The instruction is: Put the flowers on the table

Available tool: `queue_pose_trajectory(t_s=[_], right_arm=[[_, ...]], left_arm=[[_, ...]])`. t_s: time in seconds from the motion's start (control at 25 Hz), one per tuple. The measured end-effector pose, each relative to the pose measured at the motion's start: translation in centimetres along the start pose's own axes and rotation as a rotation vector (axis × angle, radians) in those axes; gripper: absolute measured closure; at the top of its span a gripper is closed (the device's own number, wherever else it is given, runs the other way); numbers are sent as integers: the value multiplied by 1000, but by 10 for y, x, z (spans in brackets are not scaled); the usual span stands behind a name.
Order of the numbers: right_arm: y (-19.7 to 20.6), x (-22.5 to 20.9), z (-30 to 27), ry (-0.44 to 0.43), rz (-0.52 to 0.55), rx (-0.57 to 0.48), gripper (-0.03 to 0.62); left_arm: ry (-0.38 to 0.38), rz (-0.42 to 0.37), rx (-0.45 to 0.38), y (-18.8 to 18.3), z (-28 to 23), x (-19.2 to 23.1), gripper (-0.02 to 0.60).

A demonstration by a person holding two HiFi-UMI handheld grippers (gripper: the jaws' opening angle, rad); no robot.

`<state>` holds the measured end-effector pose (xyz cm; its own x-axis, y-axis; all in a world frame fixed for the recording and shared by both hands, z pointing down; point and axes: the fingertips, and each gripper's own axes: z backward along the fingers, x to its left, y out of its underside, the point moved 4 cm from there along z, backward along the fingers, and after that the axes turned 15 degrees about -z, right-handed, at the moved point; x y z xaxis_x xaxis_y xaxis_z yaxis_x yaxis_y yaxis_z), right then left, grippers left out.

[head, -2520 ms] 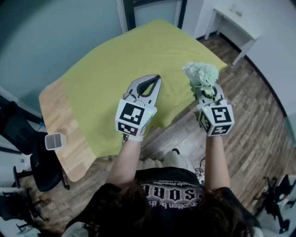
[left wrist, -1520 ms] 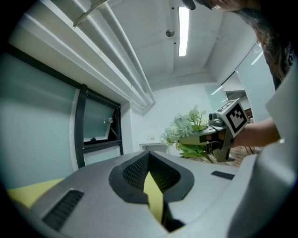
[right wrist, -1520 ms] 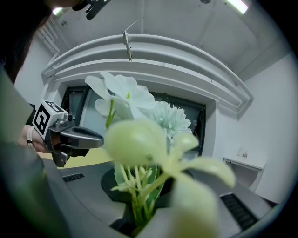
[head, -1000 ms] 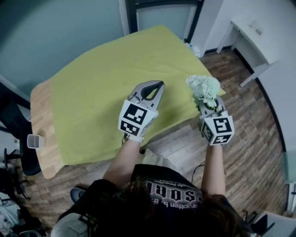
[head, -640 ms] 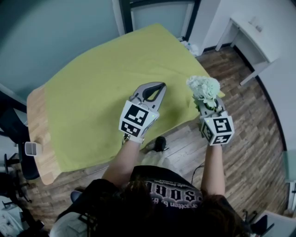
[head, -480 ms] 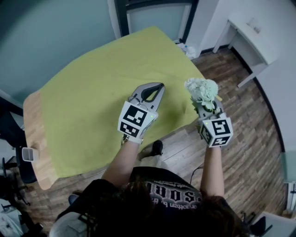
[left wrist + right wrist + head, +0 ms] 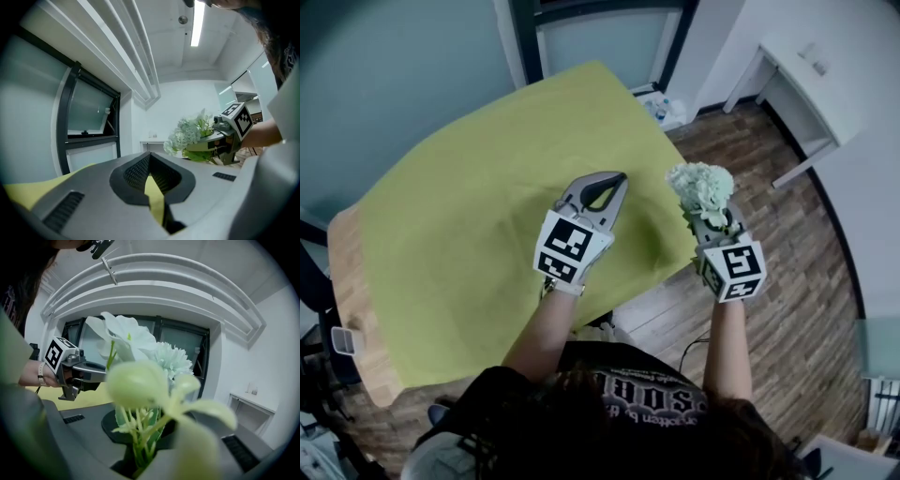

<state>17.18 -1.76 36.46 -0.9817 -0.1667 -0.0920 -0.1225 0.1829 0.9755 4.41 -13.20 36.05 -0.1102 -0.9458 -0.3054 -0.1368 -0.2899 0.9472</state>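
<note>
A bunch of pale green-white flowers (image 7: 701,186) stands upright in my right gripper (image 7: 710,217), which is shut on the stems. In the right gripper view, the stems (image 7: 140,446) run down between the jaws and the blooms fill the middle. The bunch hangs in the air just off the near right corner of the table, which is covered by a yellow-green cloth (image 7: 478,197). My left gripper (image 7: 612,179) is shut with nothing in it and hovers above the cloth near that corner. The left gripper view shows the flowers (image 7: 190,133) to its right.
A strip of bare wooden tabletop (image 7: 352,309) shows at the table's left end. A white desk (image 7: 811,70) stands at the upper right by the wall. Wood floor (image 7: 797,281) lies under and right of my right gripper. A dark-framed glass panel (image 7: 591,23) is behind the table.
The table has slid down and left in the head view and now lies closer under both grippers. The flowers stay held in my right gripper, and my left gripper stays shut.
</note>
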Motion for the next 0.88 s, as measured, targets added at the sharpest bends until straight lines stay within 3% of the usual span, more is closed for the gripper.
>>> queue_pose_trajectory(t_s=[0.36, 0.6, 0.88], right_arm=[[-2, -18, -54, -139, 52, 65, 520], [-9, -30, -76, -239, 103, 93, 520], [2, -24, -104, -440, 167, 156, 520]], left_arm=[[-38, 9, 79, 23, -25, 28, 583], [-105, 19, 117, 29, -22, 40, 583], [-205, 18, 169, 27, -16, 40, 584]])
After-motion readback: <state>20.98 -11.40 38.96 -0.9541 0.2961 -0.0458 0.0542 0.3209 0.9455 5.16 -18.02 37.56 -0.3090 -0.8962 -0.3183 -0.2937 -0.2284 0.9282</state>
